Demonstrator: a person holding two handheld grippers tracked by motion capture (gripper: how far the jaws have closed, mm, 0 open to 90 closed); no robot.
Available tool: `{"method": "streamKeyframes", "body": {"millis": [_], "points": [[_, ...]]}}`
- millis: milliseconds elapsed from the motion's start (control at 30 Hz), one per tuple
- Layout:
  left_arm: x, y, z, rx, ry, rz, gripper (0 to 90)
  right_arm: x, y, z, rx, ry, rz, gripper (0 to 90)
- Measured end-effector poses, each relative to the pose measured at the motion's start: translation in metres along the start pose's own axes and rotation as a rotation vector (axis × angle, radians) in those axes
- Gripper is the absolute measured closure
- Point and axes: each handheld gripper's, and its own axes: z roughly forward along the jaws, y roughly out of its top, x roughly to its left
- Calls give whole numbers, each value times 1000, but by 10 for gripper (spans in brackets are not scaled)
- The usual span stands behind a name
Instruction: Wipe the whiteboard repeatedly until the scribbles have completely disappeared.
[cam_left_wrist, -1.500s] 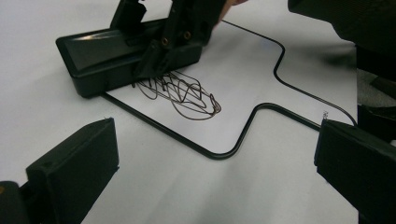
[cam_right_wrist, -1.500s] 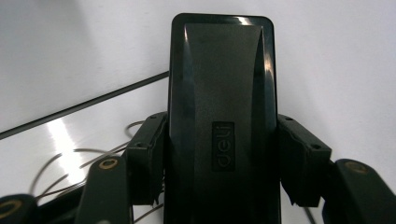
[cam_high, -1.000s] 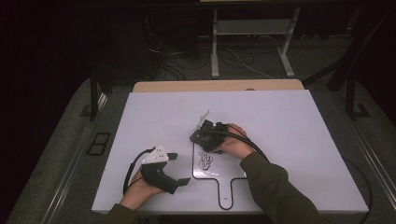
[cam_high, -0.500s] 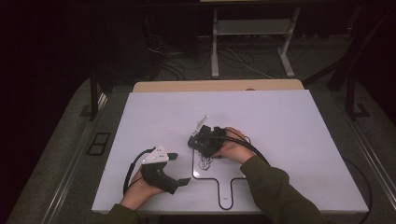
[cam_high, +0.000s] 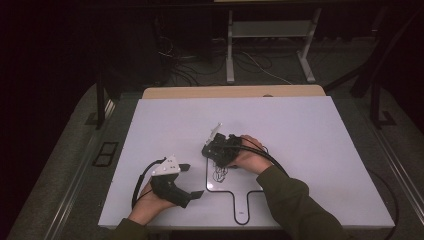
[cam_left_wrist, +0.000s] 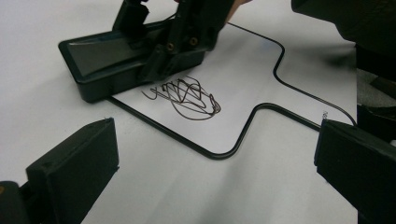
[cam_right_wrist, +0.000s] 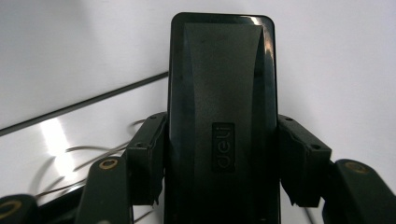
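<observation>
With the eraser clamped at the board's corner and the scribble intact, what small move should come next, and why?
Probably a short sweep toward the handle side. The right gripper is shut on the black eraser, which sits at the far left corner of the small whiteboard, partly off its edge. The dark scribble lies just beside it, unwiped. The left gripper rests open, clear of the path.

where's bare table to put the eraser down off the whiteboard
Widest bare stretch: table right of the right gripper, out to the far and right edges. The far left corner is bare too. Crowded: near edge, with the left gripper, small whiteboard and eraser.
</observation>
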Motion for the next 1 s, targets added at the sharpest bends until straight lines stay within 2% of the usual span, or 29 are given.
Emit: {"method": "streamKeyframes", "body": {"millis": [67,200,233,433,600,633,700,767,867,1000], "points": [[0,0,0,2,2,-4,0,-5,0,2,3,-34,0,388],[1,-1,-1,1,1,-2,0,-9,-2,2,2,-15,36,388],[1,-1,-1,2,1,-2,0,-9,-3,1,1,-11,21,388],[1,0,0,4,-1,2,0,5,-9,-4,-23,60,11,388],[0,0,1,2,-1,-1,0,19,-12,-9,-30,72,-26,388],[0,0,1,2,-1,-2,0,21,-13,-10,-30,72,-47,388],[0,0,1,3,0,-3,0,28,-14,-12,-35,89,-52,388],[0,0,0,2,0,-4,0,31,-14,-13,-35,82,-65,388],[-1,0,0,1,2,-8,0,27,-14,-12,-34,88,-47,388],[0,0,0,-1,2,-7,0,14,-13,-8,-29,53,-17,388]]}}
